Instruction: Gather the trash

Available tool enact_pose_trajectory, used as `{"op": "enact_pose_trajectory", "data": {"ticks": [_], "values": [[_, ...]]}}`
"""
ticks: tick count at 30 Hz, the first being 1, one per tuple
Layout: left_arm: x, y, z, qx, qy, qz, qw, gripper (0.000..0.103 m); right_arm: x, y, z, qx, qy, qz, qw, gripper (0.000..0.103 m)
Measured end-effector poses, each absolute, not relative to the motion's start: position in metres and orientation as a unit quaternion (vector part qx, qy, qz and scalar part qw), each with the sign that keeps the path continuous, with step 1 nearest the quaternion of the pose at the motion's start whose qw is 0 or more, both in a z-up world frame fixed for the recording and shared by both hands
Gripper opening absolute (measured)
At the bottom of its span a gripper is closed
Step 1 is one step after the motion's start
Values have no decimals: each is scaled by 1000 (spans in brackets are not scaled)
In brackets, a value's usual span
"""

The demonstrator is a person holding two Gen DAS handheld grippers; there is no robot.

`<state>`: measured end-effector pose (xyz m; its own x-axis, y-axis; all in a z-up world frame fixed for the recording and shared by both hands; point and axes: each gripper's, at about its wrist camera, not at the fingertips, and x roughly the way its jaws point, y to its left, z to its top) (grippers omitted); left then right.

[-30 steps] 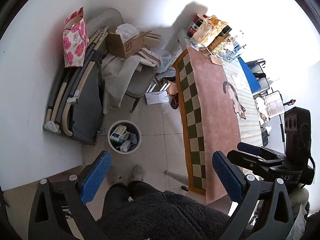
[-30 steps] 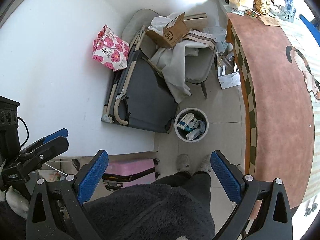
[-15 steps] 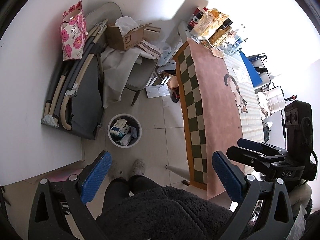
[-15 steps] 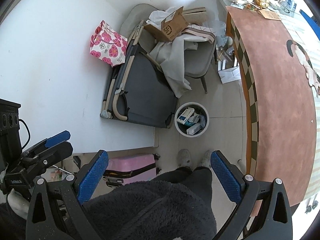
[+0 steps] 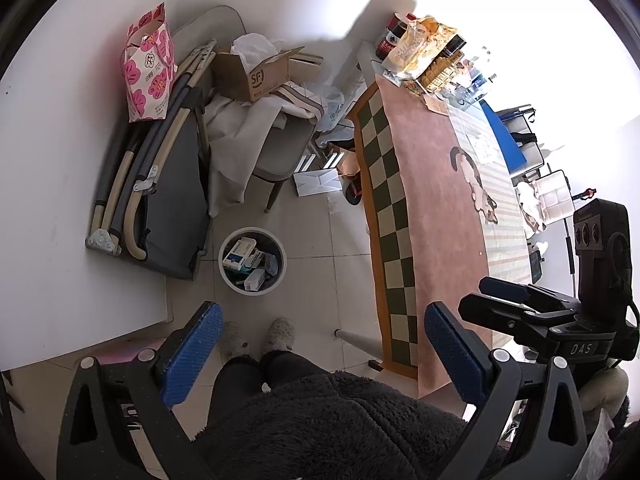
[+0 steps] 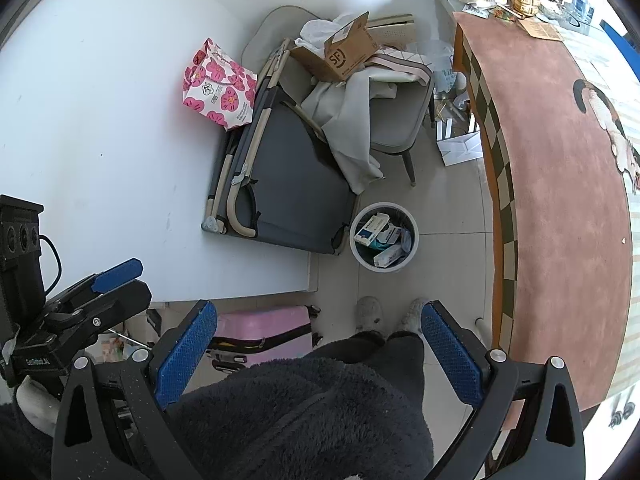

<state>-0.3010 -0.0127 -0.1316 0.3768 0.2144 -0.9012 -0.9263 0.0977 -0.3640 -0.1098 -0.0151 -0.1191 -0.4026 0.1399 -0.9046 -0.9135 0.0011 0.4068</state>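
Note:
A white round trash bin (image 5: 252, 291) stands on the tiled floor and holds several small cartons (image 5: 240, 250). My left gripper (image 5: 322, 320) hangs high above the floor, open and holding nothing, with the bin below and left of its gap. In the right wrist view the bin (image 6: 384, 269) and its cartons (image 6: 372, 230) lie ahead of my right gripper (image 6: 318, 316), which is also open and holds nothing. Each gripper shows in the other's view: the right gripper (image 5: 504, 296) and the left gripper (image 6: 116, 276).
A long table with a pink cat cloth (image 5: 436, 200) runs along the right, snack packets (image 5: 420, 48) at its far end. Chair with cardboard box (image 5: 252, 72), floral bag (image 5: 148, 76), folded cot (image 5: 168, 200), white envelope (image 5: 318, 182) on the floor. Pink suitcase (image 6: 264, 328) and the person's slippers (image 5: 280, 334) are below.
The bin and floor have slid slightly up in both views, mostly in the first half second. Both grippers stay open and hold nothing.

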Motion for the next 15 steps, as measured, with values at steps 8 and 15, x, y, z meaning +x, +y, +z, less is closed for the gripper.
{"op": "enact_pose_trajectory", "data": {"ticks": [8, 15], "values": [[-305, -14, -132, -510, 351, 436, 654, 103, -116, -17, -117, -343, 568, 617, 423, 103], [-304, -15, -133, -508, 352, 437, 653, 103, -117, -17, -116, -341, 569, 617, 423, 103]]}}
